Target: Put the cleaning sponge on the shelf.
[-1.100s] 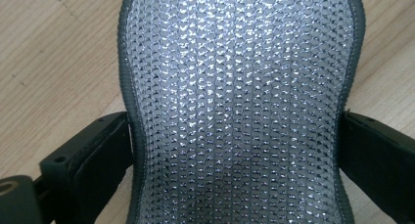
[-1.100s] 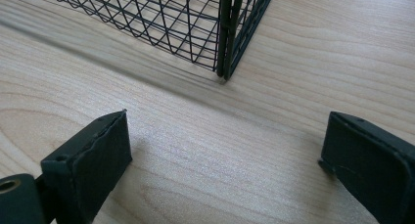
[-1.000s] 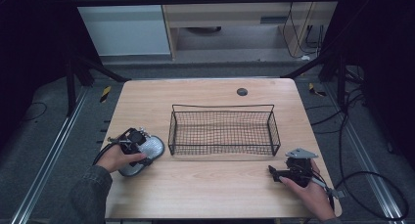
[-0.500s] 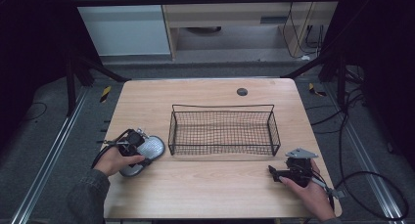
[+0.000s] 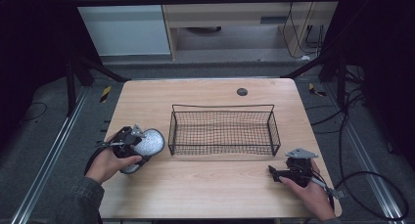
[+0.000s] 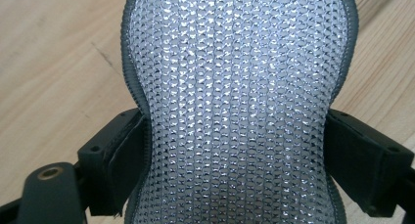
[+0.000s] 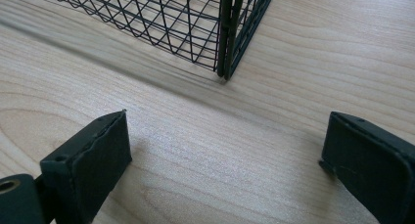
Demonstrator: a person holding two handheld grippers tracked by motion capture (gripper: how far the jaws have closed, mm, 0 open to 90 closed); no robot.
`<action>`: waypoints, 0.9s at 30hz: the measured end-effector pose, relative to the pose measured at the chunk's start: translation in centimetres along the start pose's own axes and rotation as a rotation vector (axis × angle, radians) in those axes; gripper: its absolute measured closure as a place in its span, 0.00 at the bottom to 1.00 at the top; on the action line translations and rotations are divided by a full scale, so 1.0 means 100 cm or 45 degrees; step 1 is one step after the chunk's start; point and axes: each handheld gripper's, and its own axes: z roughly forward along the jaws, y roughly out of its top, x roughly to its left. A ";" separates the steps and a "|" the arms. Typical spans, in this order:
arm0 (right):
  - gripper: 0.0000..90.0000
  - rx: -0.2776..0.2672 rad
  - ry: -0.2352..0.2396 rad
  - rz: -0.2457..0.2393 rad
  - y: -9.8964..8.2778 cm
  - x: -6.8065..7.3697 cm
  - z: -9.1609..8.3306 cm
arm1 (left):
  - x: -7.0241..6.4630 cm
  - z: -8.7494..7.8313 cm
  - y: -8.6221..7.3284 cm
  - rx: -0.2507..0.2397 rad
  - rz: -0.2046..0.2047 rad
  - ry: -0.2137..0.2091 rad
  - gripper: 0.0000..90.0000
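A silvery glitter-mesh pouch (image 5: 148, 143) with a grey zipper edge is at the table's left, just left of the black wire basket (image 5: 222, 106). My left gripper (image 5: 131, 142) has just been closing and is shut on it. In the left gripper view the pouch (image 6: 235, 87) is pinched at its waist between both black pads (image 6: 122, 150), and its body bulges beyond them. My right gripper (image 5: 273, 172) rests near the front right of the table with its jaws wide apart. In the right gripper view the right gripper (image 7: 225, 155) has bare wood between its jaws, and the basket's corner (image 7: 227, 33) stands just ahead.
A small dark round cap (image 5: 242, 92) sits in the tabletop behind the basket. The wire basket holds nothing. Cables trail from the right gripper off the table's right edge (image 5: 342, 192). Dark frame legs stand at both back corners.
The left gripper's jaws have shut on the pouch, which has come up off the table and tilted. The right hand has stayed still.
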 end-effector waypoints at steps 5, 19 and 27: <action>0.05 0.000 0.000 0.000 0.000 0.000 0.000 | 0.000 -0.013 0.006 -0.033 0.024 0.028 0.15; 0.05 0.002 0.003 0.007 0.000 0.000 0.000 | -0.010 -0.042 0.053 -0.069 0.172 0.111 0.15; 0.05 0.002 0.003 0.007 0.000 0.000 0.000 | -0.022 -0.049 0.093 -0.095 0.274 0.138 0.15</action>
